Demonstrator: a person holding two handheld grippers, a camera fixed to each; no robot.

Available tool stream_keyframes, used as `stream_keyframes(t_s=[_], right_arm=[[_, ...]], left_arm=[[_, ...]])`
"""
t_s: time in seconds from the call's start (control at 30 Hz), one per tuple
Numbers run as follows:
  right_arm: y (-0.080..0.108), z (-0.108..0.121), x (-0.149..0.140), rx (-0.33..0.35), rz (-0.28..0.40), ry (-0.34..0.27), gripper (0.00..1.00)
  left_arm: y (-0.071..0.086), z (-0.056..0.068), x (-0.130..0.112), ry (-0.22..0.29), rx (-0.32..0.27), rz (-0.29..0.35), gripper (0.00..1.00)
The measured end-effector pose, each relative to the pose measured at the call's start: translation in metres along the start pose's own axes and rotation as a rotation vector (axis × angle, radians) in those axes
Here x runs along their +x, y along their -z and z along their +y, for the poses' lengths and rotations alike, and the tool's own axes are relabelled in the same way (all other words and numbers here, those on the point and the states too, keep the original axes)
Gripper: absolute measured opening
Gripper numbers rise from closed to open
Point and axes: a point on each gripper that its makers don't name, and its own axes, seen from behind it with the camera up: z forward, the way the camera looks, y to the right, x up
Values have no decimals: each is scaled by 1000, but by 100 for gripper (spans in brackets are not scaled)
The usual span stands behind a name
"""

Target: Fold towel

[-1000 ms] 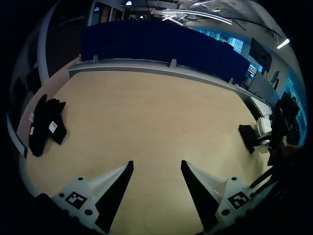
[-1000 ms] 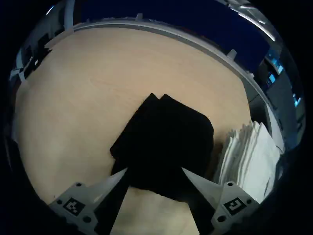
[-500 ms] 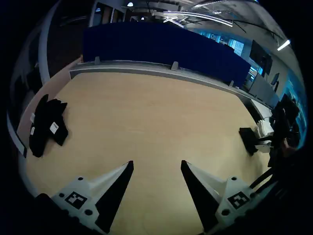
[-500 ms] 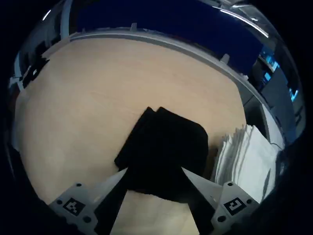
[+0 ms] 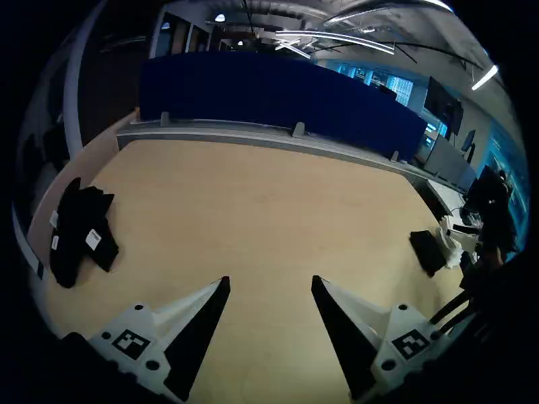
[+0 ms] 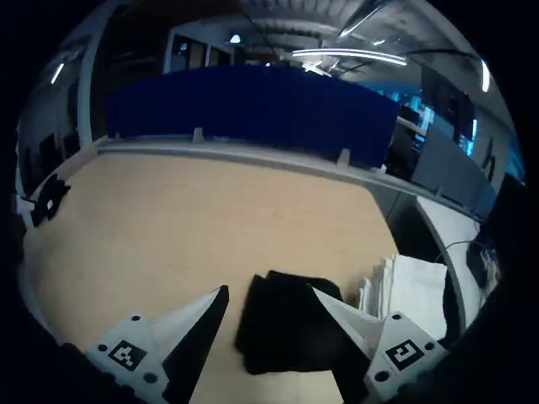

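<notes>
While the left hand-held gripper (image 5: 269, 296) is hanging over bare table (image 5: 263, 215), its fingers are standing wide apart, gripping nothing.

Right gripper view: the right hand-held gripper (image 6: 268, 303) is also gaping wide, holding nothing. The folded black towel (image 6: 286, 326) is lying flat on the table just past the fingertips, at about 5 o'clock, with its right edge hidden behind the right finger. Whether finger and cloth are touching, I cannot tell. Just beside the towel, at 4 o'clock, a white stack (image 6: 407, 296) of cloths is sitting near the table's edge.

Left gripper view: the folded black towel is showing at 3 o'clock, well apart from this gripper, with the white stack just beside it. At 9 o'clock a loose black pile (image 5: 79, 225) with white tags is lying near the table's left edge. Farthest off, at 12 o'clock, a blue partition (image 5: 269, 94) is running along the table's back edge.
</notes>
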Motion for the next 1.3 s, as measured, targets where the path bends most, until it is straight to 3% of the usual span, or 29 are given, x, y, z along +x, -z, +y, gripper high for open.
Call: stream_keyframes(t_s=[0.27,0.5,0.77,1.07,1.3], right_arm=[[36,-27,64,-38,212,-79,88],[56,-38,97,-83,322,-105,88],[72,-62,138,-122,432,-114,89],[72,-124,180,-92,508,-95,92],[64,-152,186,-69,506,-86,98]], left_arm=[[-2,-7,30,-41,-20,69,89],[-5,-11,51,-89,-24,121,89],[0,-24,88,-103,0,245,89],[21,-44,141,-121,76,430,89],[43,-47,169,-135,97,564,89]])
